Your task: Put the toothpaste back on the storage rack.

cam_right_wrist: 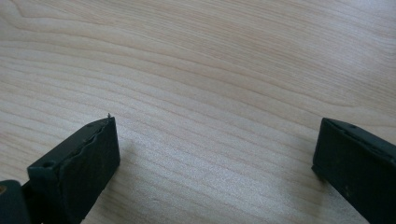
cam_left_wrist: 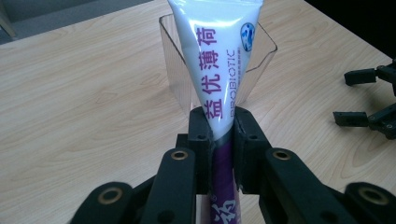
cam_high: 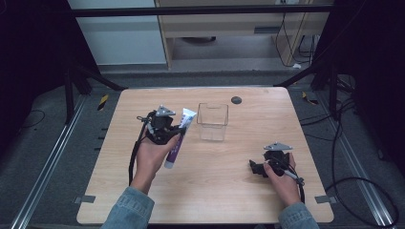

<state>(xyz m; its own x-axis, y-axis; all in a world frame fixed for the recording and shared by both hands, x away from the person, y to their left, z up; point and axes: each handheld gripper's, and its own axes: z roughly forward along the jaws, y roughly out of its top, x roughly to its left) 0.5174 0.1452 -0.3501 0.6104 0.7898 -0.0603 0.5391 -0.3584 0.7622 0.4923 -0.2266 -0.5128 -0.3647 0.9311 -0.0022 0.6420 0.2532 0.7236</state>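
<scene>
Denim sleeves entered at the bottom of the high view. Left hand-held gripper (cam_high: 175,132) was pinching a toothpaste tube (cam_high: 177,140) at mid-length — white crimped end toward the clear plastic box (cam_high: 213,121), purple end toward the person. Whether the tube was clear of the wooden surface (cam_high: 224,191) could not be told. Right hand-held gripper (cam_right_wrist: 215,158) sat near the surface with jaws spread wide, nothing between them.

Judgement: the tube appeared bound for the box. To do this well, the crimped end should be centred over the opening and lowered inside before release, since the box looks light and a knock on its rim could tip it.

Left gripper view showed the tube's printed lettering and the pads (cam_left_wrist: 201,135) biting the tube (cam_left_wrist: 219,70) — the high view gave layout instead.
</scene>
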